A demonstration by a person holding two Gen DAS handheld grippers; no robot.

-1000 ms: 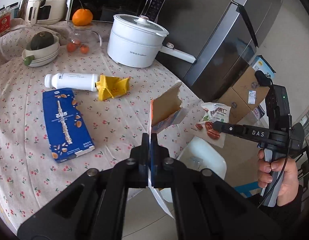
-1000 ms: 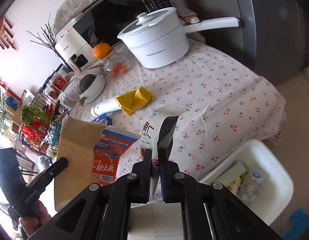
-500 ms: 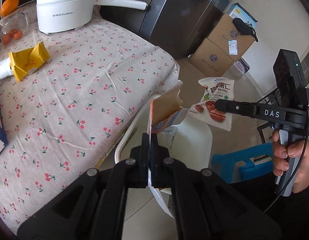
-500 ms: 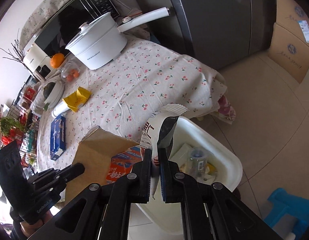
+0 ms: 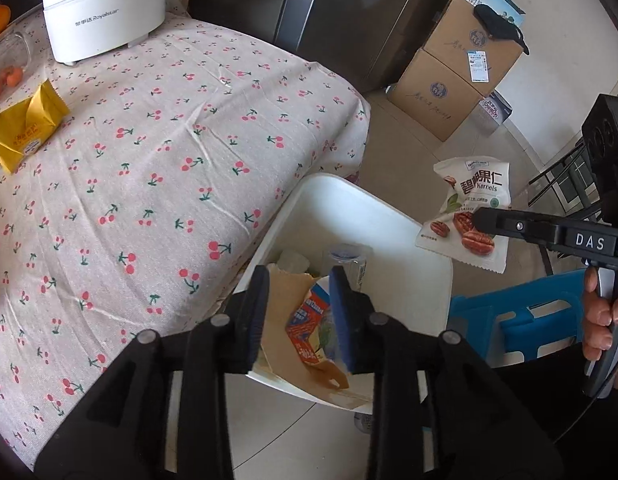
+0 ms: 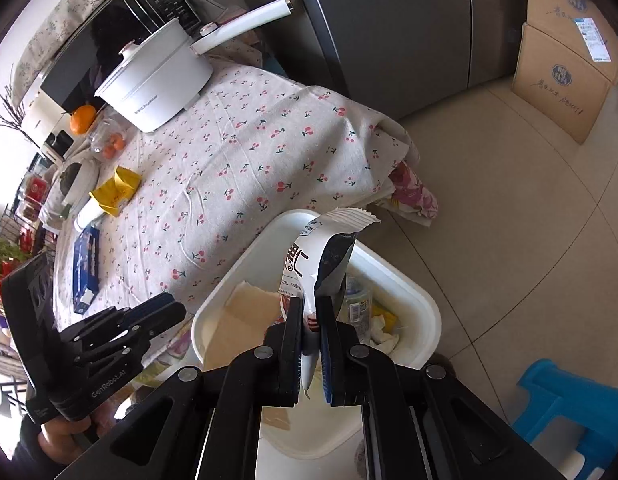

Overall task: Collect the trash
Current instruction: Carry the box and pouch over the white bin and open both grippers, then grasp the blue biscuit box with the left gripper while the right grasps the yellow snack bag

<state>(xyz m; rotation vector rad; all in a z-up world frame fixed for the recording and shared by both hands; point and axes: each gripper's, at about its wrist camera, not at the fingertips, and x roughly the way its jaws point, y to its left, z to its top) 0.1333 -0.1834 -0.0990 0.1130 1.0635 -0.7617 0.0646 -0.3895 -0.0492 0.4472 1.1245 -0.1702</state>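
A white trash bin stands on the floor beside the table; it also shows in the right wrist view. My left gripper is open just above the bin. The torn brown cardboard snack box lies in the bin below it, and shows in the right wrist view. My right gripper is shut on a white nut-kernel bag, held over the bin's far side; the bag also shows in the left wrist view. A yellow wrapper, a white bottle and a blue snack box lie on the table.
The table has a cherry-print cloth and a white electric pot. Cardboard boxes stand by the grey fridge. A blue stool stands right of the bin. Other trash and a plastic cup lie in the bin.
Both grippers swung from the table to over the bin. My left gripper opened and the cardboard box dropped into the bin. The right still holds the bag.
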